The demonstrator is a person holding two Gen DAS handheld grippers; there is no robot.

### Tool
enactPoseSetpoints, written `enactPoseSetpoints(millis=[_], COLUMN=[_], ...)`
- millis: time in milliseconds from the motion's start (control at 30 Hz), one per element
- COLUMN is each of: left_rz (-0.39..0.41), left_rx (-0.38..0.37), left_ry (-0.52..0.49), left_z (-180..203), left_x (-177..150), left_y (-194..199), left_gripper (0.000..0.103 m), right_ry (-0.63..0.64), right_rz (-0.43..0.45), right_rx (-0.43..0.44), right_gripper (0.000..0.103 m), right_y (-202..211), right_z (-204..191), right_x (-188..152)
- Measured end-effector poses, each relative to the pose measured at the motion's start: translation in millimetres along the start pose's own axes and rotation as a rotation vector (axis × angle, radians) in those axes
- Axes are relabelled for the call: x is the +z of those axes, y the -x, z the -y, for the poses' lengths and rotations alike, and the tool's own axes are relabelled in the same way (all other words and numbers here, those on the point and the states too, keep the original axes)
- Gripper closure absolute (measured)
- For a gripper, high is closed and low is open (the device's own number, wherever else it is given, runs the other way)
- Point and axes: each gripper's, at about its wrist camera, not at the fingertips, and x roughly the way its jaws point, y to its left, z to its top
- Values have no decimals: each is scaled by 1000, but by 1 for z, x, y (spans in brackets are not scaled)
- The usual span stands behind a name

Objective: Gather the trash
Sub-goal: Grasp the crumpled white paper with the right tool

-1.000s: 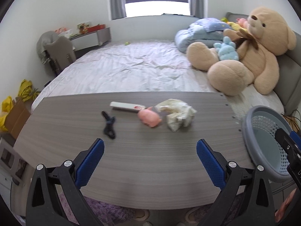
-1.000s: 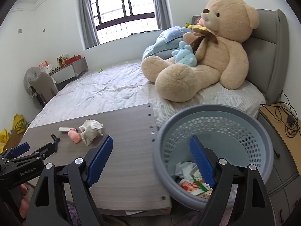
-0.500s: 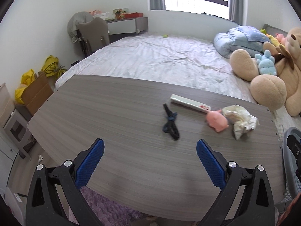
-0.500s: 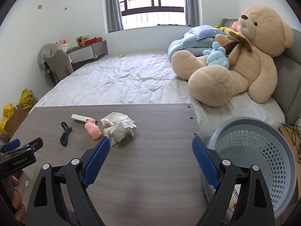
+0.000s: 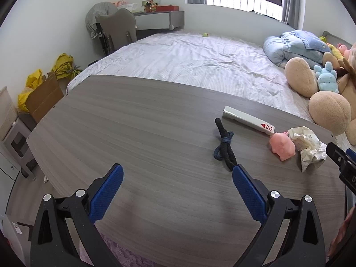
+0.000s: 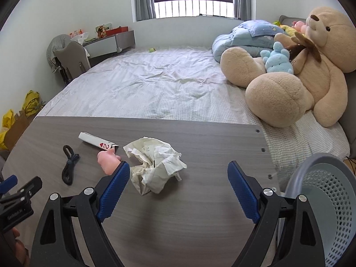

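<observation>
The right gripper (image 6: 178,173) was swung away from the basket (image 6: 329,191) toward the crumpled paper (image 6: 153,164), which lay on the board (image 6: 200,211) just ahead; both grippers' fingers were spread wide and empty, probably for grasping it.

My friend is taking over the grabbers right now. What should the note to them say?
Left gripper: open, holding nothing, above the table.
Right gripper: open, holding nothing, pointed at the crumpled paper, which lies loose on the table ahead of its fingers.
Also on the table: pink toy, playing card, black cord.
Basket stands at the table's right end.
Left to do: grab the paper and drop it in the basket.
</observation>
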Motion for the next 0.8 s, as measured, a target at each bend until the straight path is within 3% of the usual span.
enactPoseSetpoints(millis=[400, 733, 767, 800], left_rz=[-23, -31, -32, -32], left_rx=[-18, -20, -22, -23], left_ry=[-12, -22, -24, -25], left_z=[6, 11, 11, 12], left_x=[-4, -3, -4, -4], left_y=[-8, -10, -10, -9], left_gripper=[6, 6, 6, 6], right_ry=[1, 3, -2, -6], right_rz=[-119, -150, -149, -144], right_rx=[-1, 50, 57, 58], right_gripper=[18, 18, 20, 29], right_y=[-51, -65, -65, -64], right_z=[-6, -12, -12, -12], right_x=[12, 12, 12, 12])
